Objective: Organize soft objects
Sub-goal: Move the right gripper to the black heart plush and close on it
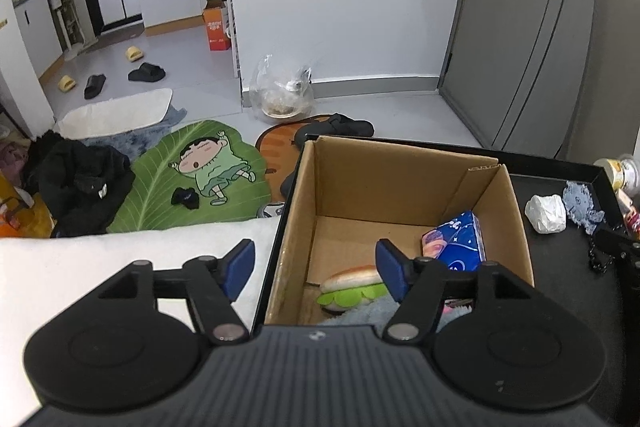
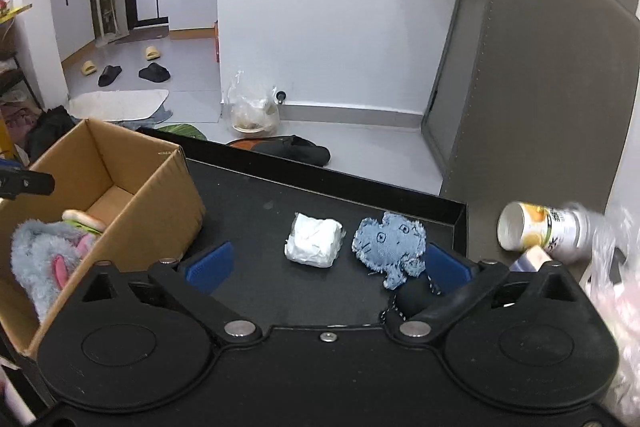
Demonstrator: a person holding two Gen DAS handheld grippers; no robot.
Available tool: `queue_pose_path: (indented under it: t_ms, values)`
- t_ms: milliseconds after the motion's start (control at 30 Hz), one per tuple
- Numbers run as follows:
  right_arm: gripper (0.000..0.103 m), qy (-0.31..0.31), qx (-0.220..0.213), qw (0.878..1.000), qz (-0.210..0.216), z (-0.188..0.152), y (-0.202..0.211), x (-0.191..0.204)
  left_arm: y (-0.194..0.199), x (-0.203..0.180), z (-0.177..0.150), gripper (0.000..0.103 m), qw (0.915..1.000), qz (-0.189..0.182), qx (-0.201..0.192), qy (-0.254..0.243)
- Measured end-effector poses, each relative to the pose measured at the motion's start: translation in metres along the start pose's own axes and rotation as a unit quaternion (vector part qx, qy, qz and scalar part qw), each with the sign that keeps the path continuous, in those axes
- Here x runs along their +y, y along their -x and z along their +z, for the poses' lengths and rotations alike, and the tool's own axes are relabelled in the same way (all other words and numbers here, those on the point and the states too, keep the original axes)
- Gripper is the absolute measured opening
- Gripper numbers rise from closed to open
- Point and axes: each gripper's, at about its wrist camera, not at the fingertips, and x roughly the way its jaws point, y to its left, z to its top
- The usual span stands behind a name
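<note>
A: Right wrist view: the white soft packet [image 2: 314, 239] lies on the black tray [image 2: 256, 195], just right of the cardboard box [image 2: 160, 199]. The denim animal patch [image 2: 390, 243] is farther from the box, just beside the packet but apart from it.

B: And the right gripper [image 2: 328, 265]?

A: Its blue pads [image 2: 210, 265] stand wide apart with nothing clamped; the packet and the patch both lie in front of the gap between them.

B: What is in the box?

A: A fluffy grey-blue plush [image 2: 38, 251] with pink parts, and a burger toy [image 1: 352, 287] beside it. The left wrist view adds a blue tissue pack [image 1: 456, 239] leaning in the box's far right corner.

B: The left gripper [image 1: 316, 269]?

A: Partly spread and empty, hovering across the box's left wall, one pad outside it and one over the burger toy.

B: Beyond the tray?

A: A tipped can [image 2: 544, 231] lies right of it, well away from the box.
</note>
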Motion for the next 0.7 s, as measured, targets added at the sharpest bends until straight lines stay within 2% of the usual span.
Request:
queue_pose_path:
  t_ms: [333,433,500,700]
  values:
    - [0.100,-0.013,0.013,1.000,-0.020,-0.007,-0.021,-0.020,-0.006,-0.011,0.001,0.068,0.9998,0.011,0.000,-0.019]
    - [0.093,-0.013,0.022,0.999,-0.024,-0.009,-0.031,-0.026,-0.005,-0.012,0.001,0.068,0.9995,0.022,-0.007,-0.022]
    - [0.085,-0.022,0.032,0.999,-0.021,-0.012,-0.038,-0.031,-0.006,-0.011,0.002,0.068,0.9995,0.024,-0.007,-0.017]
    - [0.072,-0.034,0.060,0.997,-0.030,-0.019,-0.052,-0.041,-0.009,-0.008,0.004,0.068,0.9997,0.021,0.002,-0.009]
